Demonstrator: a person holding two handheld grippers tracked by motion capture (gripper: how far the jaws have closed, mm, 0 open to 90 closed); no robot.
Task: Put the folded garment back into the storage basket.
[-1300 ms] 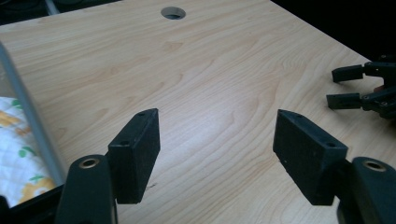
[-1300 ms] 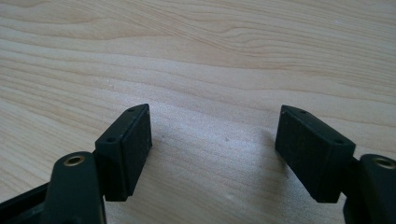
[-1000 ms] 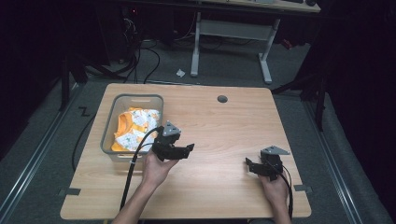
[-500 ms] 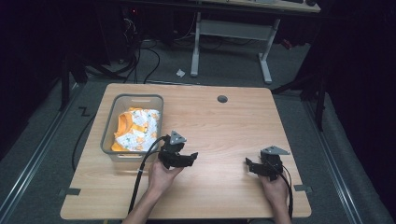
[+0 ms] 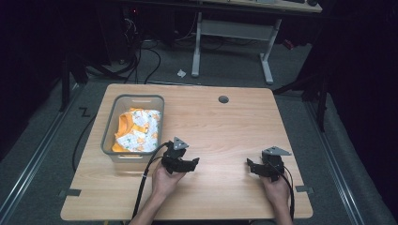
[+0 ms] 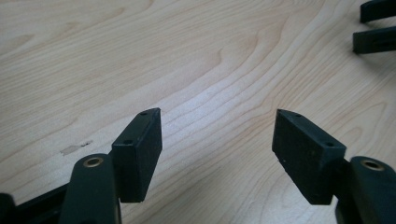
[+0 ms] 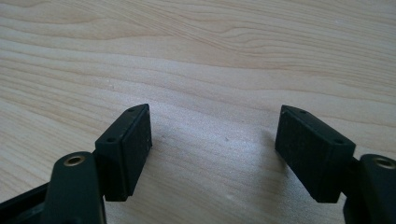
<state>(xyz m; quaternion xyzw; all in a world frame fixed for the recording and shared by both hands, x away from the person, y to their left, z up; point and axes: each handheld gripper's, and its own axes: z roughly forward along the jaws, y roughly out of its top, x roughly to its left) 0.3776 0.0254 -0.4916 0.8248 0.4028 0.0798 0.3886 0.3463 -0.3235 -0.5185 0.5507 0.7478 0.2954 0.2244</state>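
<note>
Wooden table (image 5: 225, 126) stands on grey carpet in a dark room; the basket (image 5: 109, 136) of clothes (image 5: 138, 131) sits just left of the left claw (image 5: 190, 164). Left claw's view: spread, empty, over bare wood. Right claw (image 7: 212, 149): likewise spread, empty.

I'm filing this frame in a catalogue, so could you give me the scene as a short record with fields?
setting: wooden table, dark room
bin: grey bin on the table's left part
contents: orange and white patterned cloth inside the bin
left gripper: near the bin's front right corner, fingers apart, nothing between them
right gripper: low over the table's right front part, fingers apart, nothing between them
other: round hole near the table's far edge
</note>
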